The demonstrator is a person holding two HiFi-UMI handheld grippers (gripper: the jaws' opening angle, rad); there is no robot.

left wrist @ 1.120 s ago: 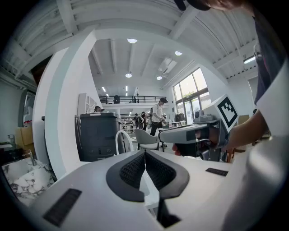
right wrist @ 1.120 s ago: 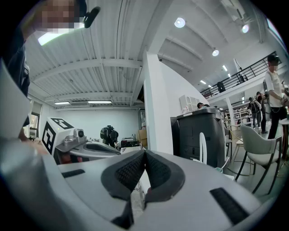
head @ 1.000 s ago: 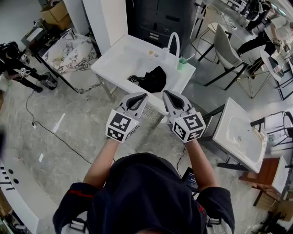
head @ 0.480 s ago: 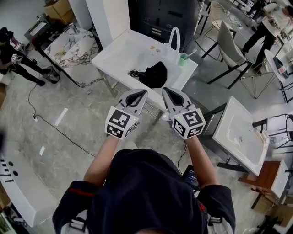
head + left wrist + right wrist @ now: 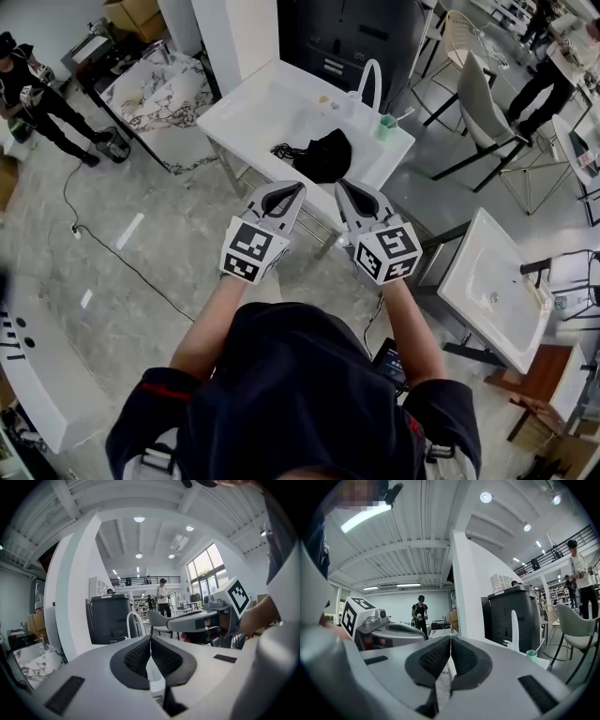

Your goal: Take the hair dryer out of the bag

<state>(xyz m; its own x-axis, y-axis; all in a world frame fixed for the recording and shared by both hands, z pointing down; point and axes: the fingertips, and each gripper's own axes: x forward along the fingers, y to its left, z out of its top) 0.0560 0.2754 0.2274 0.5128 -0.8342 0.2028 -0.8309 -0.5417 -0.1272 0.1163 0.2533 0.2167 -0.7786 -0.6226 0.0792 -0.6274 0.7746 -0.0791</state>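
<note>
Fingers together; left gripper, right gripper seemingly short of counter edge.

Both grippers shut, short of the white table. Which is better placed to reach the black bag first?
Right, marginally. The right gripper points almost straight at the black bag; the left gripper lines up more with the cord tangle beside it. Both are empty.

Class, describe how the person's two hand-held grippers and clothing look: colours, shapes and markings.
Both the left hand-held gripper and the right hand-held gripper have pale grey, beak-shaped shells with black textured pads. Each carries a white cube printed with black square markers. The person wears a dark short-sleeved top with red sleeve trim.
</note>
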